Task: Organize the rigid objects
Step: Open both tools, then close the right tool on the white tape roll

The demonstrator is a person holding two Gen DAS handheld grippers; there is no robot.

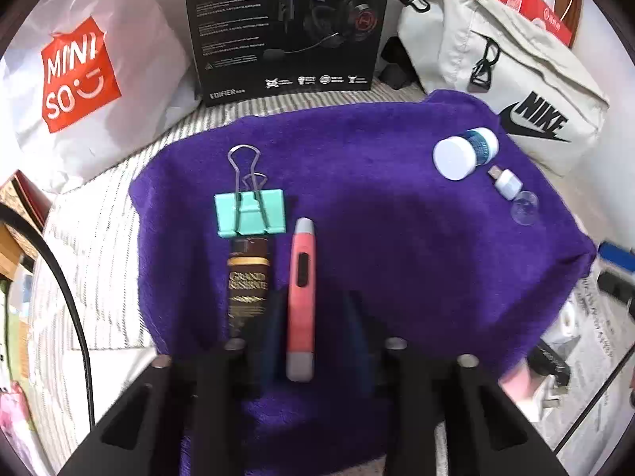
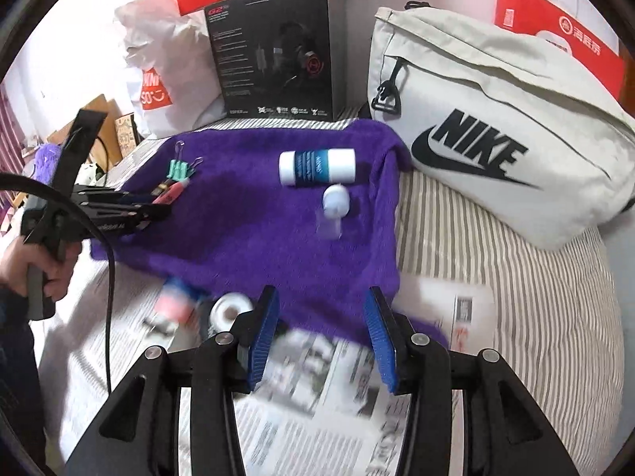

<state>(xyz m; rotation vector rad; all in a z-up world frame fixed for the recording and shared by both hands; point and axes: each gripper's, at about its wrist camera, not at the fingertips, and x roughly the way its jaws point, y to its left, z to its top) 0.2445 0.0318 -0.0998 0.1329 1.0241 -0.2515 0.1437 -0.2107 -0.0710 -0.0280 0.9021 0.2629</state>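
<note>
R gripper (image 2: 323, 337) is held part open over blurred newspaper (image 2: 317, 380), w/ nothing between its pads. L gripper (image 1: 311, 329) is seen part open astride the pink pen (image 1: 300, 297), pads apart from it. On the purple towel (image 1: 397, 218): brown tube (image 1: 248, 285), mint binder clip (image 1: 251, 212), farther off white-capped bottle (image 1: 464, 154).

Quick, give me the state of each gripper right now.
Left gripper: open, its fingers either side of the pink pen on the purple towel, not pressing it.
Right gripper: open, nothing between its fingers.
</note>
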